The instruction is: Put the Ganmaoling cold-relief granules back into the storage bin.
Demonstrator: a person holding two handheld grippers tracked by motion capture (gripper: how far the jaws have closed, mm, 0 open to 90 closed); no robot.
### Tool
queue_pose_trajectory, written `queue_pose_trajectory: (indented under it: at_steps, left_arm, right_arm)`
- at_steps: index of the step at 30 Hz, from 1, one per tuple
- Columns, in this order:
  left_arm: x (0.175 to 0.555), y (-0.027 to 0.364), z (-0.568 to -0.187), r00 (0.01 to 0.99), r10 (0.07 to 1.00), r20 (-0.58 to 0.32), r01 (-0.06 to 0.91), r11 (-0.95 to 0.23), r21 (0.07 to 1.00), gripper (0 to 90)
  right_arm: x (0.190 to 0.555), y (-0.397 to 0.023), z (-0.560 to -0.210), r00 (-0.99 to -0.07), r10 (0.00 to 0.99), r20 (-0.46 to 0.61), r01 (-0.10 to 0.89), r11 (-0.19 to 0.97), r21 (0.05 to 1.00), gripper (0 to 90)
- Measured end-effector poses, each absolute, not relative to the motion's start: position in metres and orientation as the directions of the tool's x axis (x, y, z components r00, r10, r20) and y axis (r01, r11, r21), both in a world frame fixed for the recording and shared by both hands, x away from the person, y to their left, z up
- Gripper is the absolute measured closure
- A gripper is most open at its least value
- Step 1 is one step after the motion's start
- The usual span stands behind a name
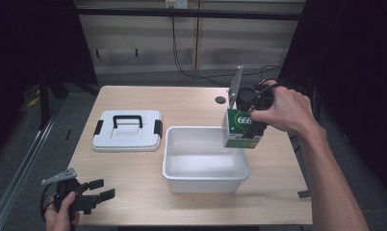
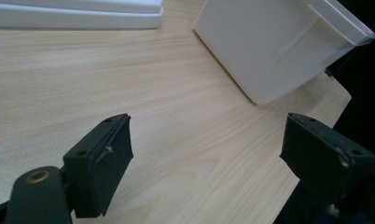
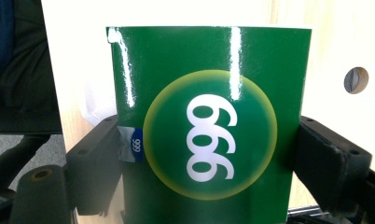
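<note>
A green box (image 1: 240,128) with white "999" lettering in a pale ring hangs over the right rim of the open white bin (image 1: 205,178), held above the table. My right gripper (image 1: 251,126) is shut on it; in the right gripper view the box (image 3: 209,126) sits squeezed between both black jaws. My left gripper (image 1: 104,189) rests low at the table's front left corner, open, with only bare wood between its fingers (image 2: 104,161). The bin's outer wall (image 2: 269,46) stands ahead of it to the right.
A white lid (image 1: 127,130) with a black handle and black side clips lies flat left of the bin; its edge (image 2: 78,16) runs along the top of the left gripper view. A round cable hole (image 1: 220,100) sits at the table's back. The table's right edge is close to the bin.
</note>
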State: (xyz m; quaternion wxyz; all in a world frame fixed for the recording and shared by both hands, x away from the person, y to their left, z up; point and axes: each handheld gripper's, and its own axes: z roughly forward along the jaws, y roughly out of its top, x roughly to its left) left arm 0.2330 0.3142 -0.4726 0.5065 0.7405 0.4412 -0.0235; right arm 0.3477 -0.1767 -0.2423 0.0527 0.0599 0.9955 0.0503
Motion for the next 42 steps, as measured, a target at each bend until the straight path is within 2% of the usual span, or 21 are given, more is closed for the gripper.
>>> queue_pose_trajectory:
  at_steps: [24,42]
  left_arm:
    - [0.233,0.314,-0.473,0.611,0.626,-0.484,0.677,-0.096,0.729,16.1]
    - [0.233,0.315,-0.473,0.611,0.626,-0.485,0.678,-0.096,0.729,16.1]
  right_arm:
    - [0.356,-0.147,-0.280,-0.995,0.078,-0.056,0.076,0.996,0.037,16.1]
    - [0.360,-0.138,-0.320,-0.998,0.066,0.006,0.066,0.997,0.050,16.1]
